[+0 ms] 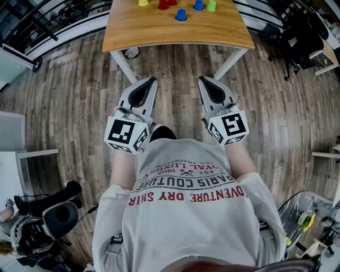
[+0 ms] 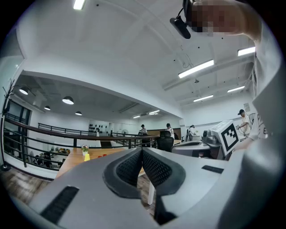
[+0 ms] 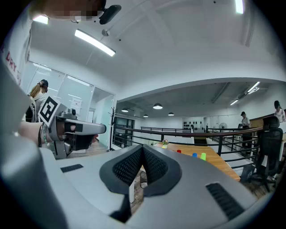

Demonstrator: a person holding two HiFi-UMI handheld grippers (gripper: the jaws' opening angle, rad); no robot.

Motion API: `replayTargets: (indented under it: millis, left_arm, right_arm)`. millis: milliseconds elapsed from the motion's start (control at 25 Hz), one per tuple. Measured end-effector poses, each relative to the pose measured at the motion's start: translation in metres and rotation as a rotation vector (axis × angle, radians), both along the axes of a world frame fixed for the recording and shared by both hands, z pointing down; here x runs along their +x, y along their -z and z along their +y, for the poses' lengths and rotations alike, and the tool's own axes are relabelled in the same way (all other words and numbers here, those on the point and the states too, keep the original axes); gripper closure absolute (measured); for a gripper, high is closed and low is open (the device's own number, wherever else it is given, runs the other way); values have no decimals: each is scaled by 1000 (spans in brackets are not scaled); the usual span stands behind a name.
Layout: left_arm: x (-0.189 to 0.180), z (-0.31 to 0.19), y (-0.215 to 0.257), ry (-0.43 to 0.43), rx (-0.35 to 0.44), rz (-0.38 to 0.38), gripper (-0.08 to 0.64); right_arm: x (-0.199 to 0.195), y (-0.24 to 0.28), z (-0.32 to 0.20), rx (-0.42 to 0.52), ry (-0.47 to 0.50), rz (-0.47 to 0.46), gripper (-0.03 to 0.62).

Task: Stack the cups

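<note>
Stacking not yet begun: the left claw (image 1: 149, 83) and right claw (image 1: 205, 83) hang level and side by side at centre frame, each pressed together on nothing, above the plank floor (image 1: 69, 95) and just short of the worktop (image 1: 159, 32). The cups stand loose and unstacked at the very top of the frame, well apart from both claws. Among them are a yellow cup (image 1: 143, 2), a red cup (image 1: 163, 4), a blue cup (image 1: 181, 15), a second blue cup (image 1: 198, 5) and a green cup (image 1: 211, 5).

The likely hazard is the long reach across the bare wood. A claw arriving closed would probably nudge a light cup over or push it into its neighbours, so the jaws should spread first. The cups stand close together, so a wide approach may clip the next one.

Nothing lies on the near worktop. An office chair (image 1: 300, 37) stands at the upper right, a railing (image 1: 53, 21) at the upper left and a grey seat (image 1: 61, 217) at the lower left. All are clear of the path.
</note>
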State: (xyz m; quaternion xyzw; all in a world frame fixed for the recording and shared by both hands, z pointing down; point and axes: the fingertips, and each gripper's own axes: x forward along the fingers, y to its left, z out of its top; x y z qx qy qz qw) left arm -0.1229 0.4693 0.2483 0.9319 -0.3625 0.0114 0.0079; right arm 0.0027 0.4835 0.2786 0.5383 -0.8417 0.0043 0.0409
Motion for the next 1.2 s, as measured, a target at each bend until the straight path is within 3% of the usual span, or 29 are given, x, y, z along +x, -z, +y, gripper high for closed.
replayTargets:
  millis: [440,680,720,760,800,1200]
  left_arm:
    - [-2,6,-3,-9,0,4,544]
    - [4,5,-9,-7,-11,4,544]
    - [5,4,-10,-6,-15,4,544]
    - [5,2,-11,-5,-19,3,545]
    - [5,0,-12,-4,-24,1,544]
    - [-1,-60,-27,36,-58,3,544]
  right_arm:
    - [-3,-7,6,-23,-6,-12,575]
    - [5,-6,5,12,-14,5,570]
    - [7,-6,3,13,-15,10,506]
    - [8,-7,0,11,-12,10,382]
    - [9,-7,-4,5,-11,8,344]
    - [13,-23,-68,-38,2,0,344]
